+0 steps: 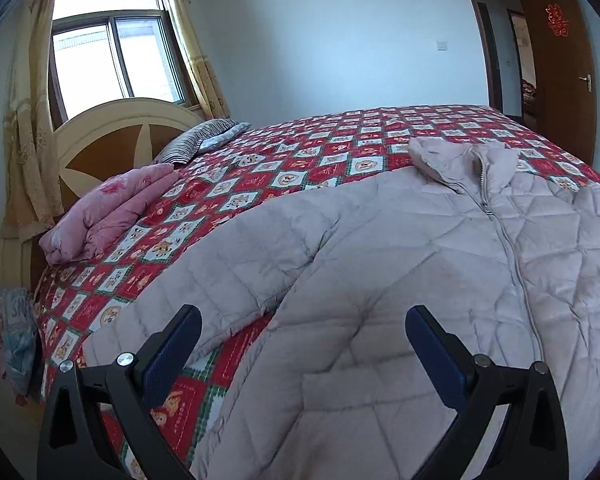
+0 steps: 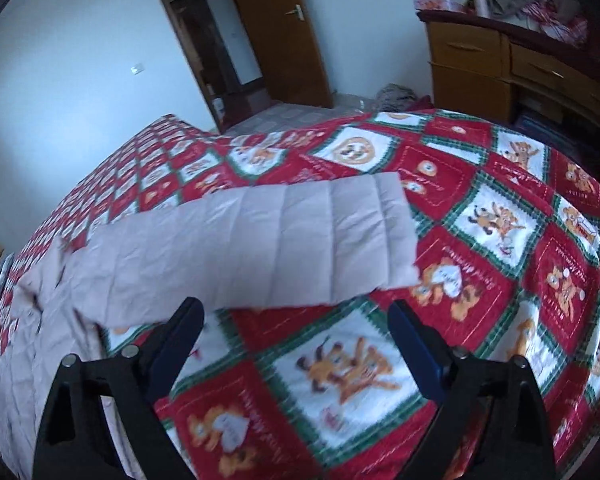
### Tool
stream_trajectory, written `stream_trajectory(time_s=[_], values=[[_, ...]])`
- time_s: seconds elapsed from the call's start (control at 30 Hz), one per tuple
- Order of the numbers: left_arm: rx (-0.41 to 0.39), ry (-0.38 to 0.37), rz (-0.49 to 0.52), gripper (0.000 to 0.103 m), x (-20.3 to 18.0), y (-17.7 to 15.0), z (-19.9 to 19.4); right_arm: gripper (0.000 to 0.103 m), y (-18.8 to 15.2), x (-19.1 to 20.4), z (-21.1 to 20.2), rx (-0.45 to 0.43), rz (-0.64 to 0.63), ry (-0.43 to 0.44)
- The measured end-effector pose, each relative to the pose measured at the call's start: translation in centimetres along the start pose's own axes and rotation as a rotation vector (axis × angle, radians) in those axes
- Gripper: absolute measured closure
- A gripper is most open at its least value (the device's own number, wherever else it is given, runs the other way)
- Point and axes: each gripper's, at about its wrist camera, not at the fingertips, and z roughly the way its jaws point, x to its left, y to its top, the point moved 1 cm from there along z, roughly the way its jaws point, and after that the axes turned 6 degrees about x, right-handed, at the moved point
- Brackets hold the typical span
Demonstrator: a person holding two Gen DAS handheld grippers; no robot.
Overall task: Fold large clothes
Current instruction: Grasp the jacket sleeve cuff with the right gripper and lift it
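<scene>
Two tools show, one in each wrist view, and both stand wide open with nothing between their pads. In the left wrist view, a curtained window sits at ten o'clock, with a cream and brown headboard below it. A folded pink quilt lies at nine o'clock on the bed, which is covered by a red, green and white patchwork bedspread printed with cartoon animals. A striped pillow rests just beyond the quilt. The pale quilted jacket is spread flat on the bedspread, zipped up, its collar at one o'clock and one sleeve stretched toward eight o'clock. The left tool hangs over the jacket's lower front; whether its pads touch the fabric I cannot tell. A brown door stands open at two o'clock.

In the right wrist view, which is blurred, the jacket's body runs along the frame's nine o'clock edge, and its other sleeve reaches across the centre, the cuff ending toward three o'clock. The right tool is at six o'clock above the bare bedspread, just short of that sleeve. A wooden dresser piled with clutter stands at two o'clock.
</scene>
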Motion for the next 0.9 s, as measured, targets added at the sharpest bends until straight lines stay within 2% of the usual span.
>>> stream_trajectory(time_s=[0.13,0.23,0.3,0.33,0.37,0.43,0.47,0.53,0.6,0.73,0.9], values=[[0.022,0.023,-0.006,0.001,-0.6,1.7,3.8,0.015,2.8,-2.5,2.8,0.035,0.067,-0.074],[0.043,0.045,0.008,0.001,-1.2,2.4,6.1,0.022,3.7,-3.5,4.4,0.060,0.083,-0.123],[0.061,0.054,0.021,0.001,-1.5,2.8,7.6,0.026,3.9,-3.9,5.3,0.081,0.091,-0.130],[0.073,0.062,0.028,0.001,-1.6,3.0,8.4,0.033,3.8,-4.0,5.6,0.096,0.092,-0.125],[0.083,0.070,0.030,0.001,-1.6,3.2,9.1,0.034,3.9,-4.1,5.9,0.095,0.083,-0.121],[0.102,0.074,0.031,0.001,-1.6,3.7,10.4,0.051,3.9,-3.5,6.1,0.090,0.033,-0.106],[0.108,0.079,0.028,0.001,-1.5,3.9,10.9,0.053,3.9,-3.0,6.2,0.093,-0.002,-0.117],[0.116,0.078,0.018,0.001,-1.3,4.2,11.5,0.077,3.8,-2.2,6.0,0.084,-0.058,-0.131],[0.121,0.071,0.013,0.001,-1.2,4.4,11.8,0.084,3.9,-1.6,5.6,0.078,-0.088,-0.135],[0.115,0.058,0.020,0.001,-1.0,4.8,12.0,0.089,4.5,0.2,4.4,0.040,-0.126,-0.126],[0.104,0.085,0.019,0.001,-0.4,6.0,12.6,0.089,4.9,5.1,2.3,-0.035,-0.226,-0.078]])
